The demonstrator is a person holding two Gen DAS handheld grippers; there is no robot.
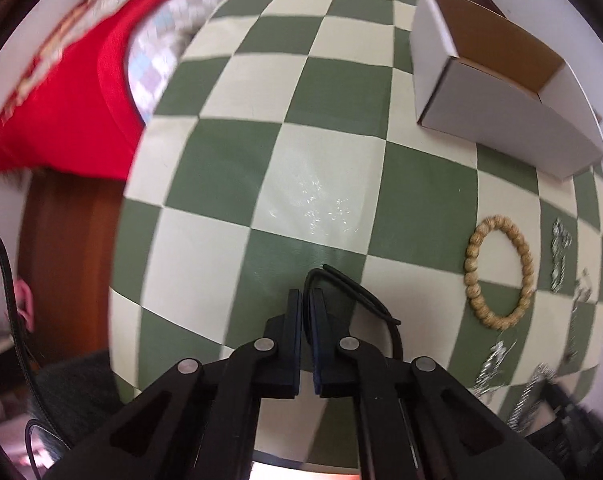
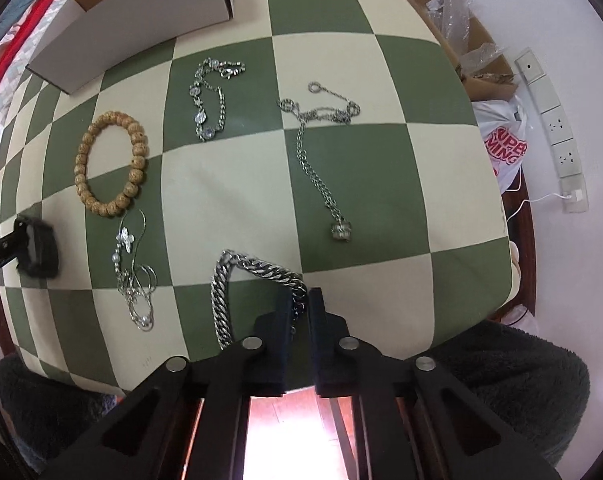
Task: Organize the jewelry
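Pinching a thin black cord loop (image 1: 357, 296), your left tool (image 1: 306, 300) is clenched on it near the tabletop's (image 2: 229, 184) left edge. The green-and-cream checked cloth covers the tabletop. At the far left corner sits the open white cardboard box (image 2: 133, 20). Just right of your left tool lies the tan wooden bead bracelet (image 2: 111, 164), and nearer you a fine silver necklace with a flower charm (image 2: 133, 272). Toward the middle, a silver charm bracelet (image 2: 211, 98) lies beyond the heavy silver curb-link chain (image 2: 241, 280). Your right tool (image 2: 301, 300) is clamped on that heavy chain at the near edge. Further right lies a long silver chain with a pendant (image 2: 321, 160).
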